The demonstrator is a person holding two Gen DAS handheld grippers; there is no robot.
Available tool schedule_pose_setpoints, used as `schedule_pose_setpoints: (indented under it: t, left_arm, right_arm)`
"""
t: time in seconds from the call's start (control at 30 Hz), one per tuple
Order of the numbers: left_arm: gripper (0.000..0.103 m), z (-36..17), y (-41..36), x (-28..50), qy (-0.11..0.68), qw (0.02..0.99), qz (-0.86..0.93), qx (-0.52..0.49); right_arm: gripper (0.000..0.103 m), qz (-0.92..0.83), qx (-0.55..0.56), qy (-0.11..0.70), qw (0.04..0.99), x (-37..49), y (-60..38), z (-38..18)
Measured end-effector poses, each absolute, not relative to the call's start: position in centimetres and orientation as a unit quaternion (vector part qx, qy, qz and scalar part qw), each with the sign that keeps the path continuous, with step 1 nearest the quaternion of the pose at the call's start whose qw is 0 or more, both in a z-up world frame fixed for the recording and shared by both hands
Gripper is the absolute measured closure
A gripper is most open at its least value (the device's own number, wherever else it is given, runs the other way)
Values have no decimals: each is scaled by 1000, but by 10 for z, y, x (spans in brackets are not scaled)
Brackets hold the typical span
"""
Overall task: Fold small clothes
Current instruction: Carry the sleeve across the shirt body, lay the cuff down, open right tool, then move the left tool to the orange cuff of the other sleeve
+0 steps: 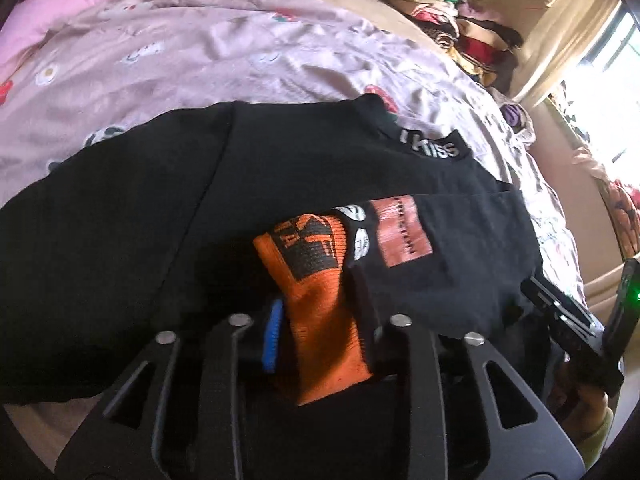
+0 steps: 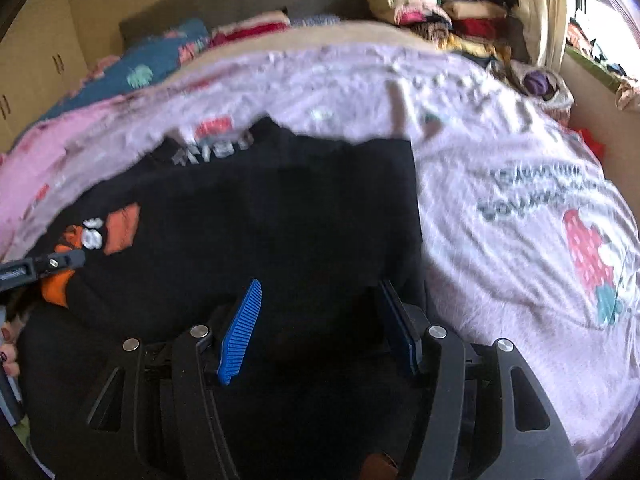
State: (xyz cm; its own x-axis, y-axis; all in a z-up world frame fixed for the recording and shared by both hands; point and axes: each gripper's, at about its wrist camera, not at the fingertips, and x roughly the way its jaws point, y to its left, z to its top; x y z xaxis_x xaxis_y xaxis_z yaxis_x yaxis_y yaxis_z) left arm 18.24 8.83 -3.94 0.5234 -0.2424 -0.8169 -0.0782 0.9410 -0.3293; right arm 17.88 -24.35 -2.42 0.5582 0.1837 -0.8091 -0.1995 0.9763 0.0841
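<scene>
A black garment (image 1: 168,216) with orange and white prints lies spread on a pink bed sheet (image 1: 168,56). An orange part with a black print (image 1: 320,292) is bunched between the jaws of my left gripper (image 1: 320,320), which is shut on it; one blue pad (image 1: 273,336) shows. In the right wrist view the same black garment (image 2: 280,208) lies under my right gripper (image 2: 320,320), whose jaws stand wide apart over the cloth with nothing between them. The left gripper's body (image 2: 40,266) shows at the left edge there.
A pile of folded and loose clothes (image 2: 440,12) sits at the far right corner of the bed. A teal and pink blanket (image 2: 152,64) lies at the far left. A bright window (image 2: 608,20) is on the right. The sheet (image 2: 520,200) to the garment's right bears a strawberry print.
</scene>
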Motion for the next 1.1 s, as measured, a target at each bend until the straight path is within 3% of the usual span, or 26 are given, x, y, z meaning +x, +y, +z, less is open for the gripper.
schedule_pose_setpoints:
  t: [0.1,0.2,0.4,0.43,0.47,0.53,0.63,1.1]
  left_arm:
    - [71,-34,91,177,482,862,-34,-152]
    - [58,-25,95,168,474,868,-22,-146]
    - [40,-14,100,147,459,877,-5,-143]
    - [35,-13,100,144,458,877,-4,-143]
    - [23,-11,101,140,457,878,0,-143]
    - [15,-9,102,136,454,880,20,-135]
    - [10,-6,106,126,448,883,38,-134]
    - [10,7,146,88,417,887,116,-164]
  right_arm:
    - [43,109,-18,455,883,176,-239,-22]
    - [38,138,7,446,884,170,-234,-14]
    - [16,179,15,415,892,154,-215,10]
    - [13,183,10,405,896,148,-210,16]
    - [12,187,8,400,897,146,-208,18]
    - [8,198,6,387,900,137,-201,26]
    - [6,209,2,371,905,125,-193,36]
    - [5,230,-34,345,909,104,-147,53]
